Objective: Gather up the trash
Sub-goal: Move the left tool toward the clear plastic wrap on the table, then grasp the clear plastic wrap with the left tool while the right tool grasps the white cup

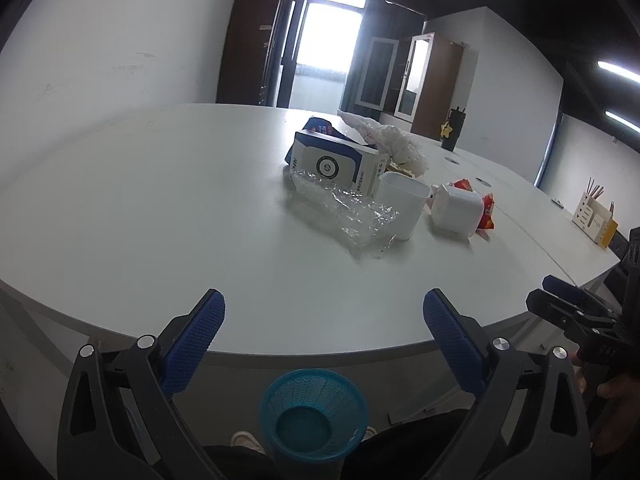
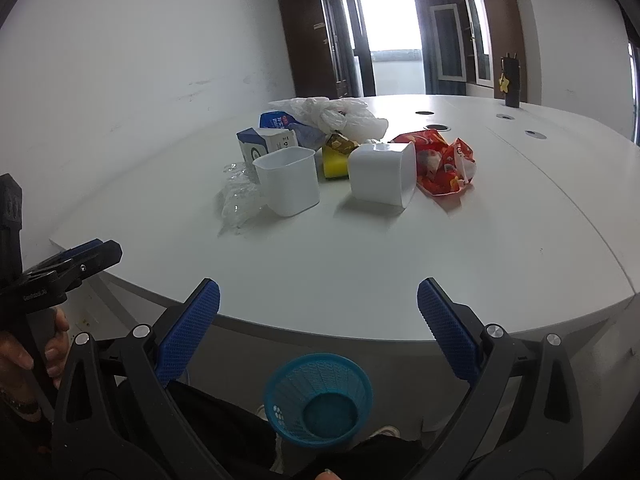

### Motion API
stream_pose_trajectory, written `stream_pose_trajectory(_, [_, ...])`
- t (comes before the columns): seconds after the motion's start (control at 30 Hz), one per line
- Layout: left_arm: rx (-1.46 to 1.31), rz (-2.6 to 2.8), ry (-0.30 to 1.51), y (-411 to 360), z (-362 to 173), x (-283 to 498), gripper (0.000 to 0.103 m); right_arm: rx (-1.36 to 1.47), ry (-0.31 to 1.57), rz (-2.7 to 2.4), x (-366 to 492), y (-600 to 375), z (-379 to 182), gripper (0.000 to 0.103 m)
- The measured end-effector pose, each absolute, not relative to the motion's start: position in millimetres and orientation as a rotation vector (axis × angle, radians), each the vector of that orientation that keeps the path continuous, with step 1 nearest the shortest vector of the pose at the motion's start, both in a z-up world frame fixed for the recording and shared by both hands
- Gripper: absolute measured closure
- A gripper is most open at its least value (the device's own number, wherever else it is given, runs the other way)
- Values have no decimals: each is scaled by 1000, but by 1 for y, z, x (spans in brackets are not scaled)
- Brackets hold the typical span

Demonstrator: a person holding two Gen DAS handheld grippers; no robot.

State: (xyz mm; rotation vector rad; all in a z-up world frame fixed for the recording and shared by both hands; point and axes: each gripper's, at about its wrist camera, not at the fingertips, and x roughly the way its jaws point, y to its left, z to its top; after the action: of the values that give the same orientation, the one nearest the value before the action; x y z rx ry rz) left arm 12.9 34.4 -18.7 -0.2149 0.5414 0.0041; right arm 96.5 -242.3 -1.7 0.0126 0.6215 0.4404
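Note:
A heap of trash lies mid-table: a blue and white box (image 1: 336, 166) (image 2: 256, 146), crumpled clear plastic (image 1: 348, 214) (image 2: 240, 200), an upright white cup (image 1: 402, 208) (image 2: 289, 186), a tipped white cup (image 1: 456, 210) (image 2: 382, 178), a red snack wrapper (image 2: 444, 162) (image 1: 486, 212), a white plastic bag (image 2: 336, 114) (image 1: 394, 142) and a yellow item (image 2: 335, 164). A blue mesh bin (image 1: 314, 414) (image 2: 318, 398) stands on the floor below the table's near edge. My left gripper (image 1: 322, 316) and right gripper (image 2: 318, 306) hover open over that edge, nothing between their fingers.
The white table (image 1: 160, 208) (image 2: 500, 240) curves away on both sides. A dark tumbler with a yellow star (image 2: 510, 82) (image 1: 450, 130) stands at the far edge. A desk organiser (image 1: 594, 216) sits far right. The person's legs and shoes show beneath the bin.

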Motion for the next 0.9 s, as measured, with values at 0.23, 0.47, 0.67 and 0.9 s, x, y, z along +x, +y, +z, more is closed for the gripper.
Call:
stream_pose_trajectory(0.23, [-157,6,535,31,-6,39,6,-2,644,430,123,-240,-3,9])
stream_pose_trajectory(0.47, [-138,27,544,36,4,77,6,-8,651,441,169,-241,5,9])
stream_pose_trajectory(0.67, [-257,35,649,52,2,118,6,-80,691,436,208,-240,6,14])
stream_pose_trajectory(0.9, [-214,40,660,51,13,150,6,-105,711,456,242,-235,9,18])
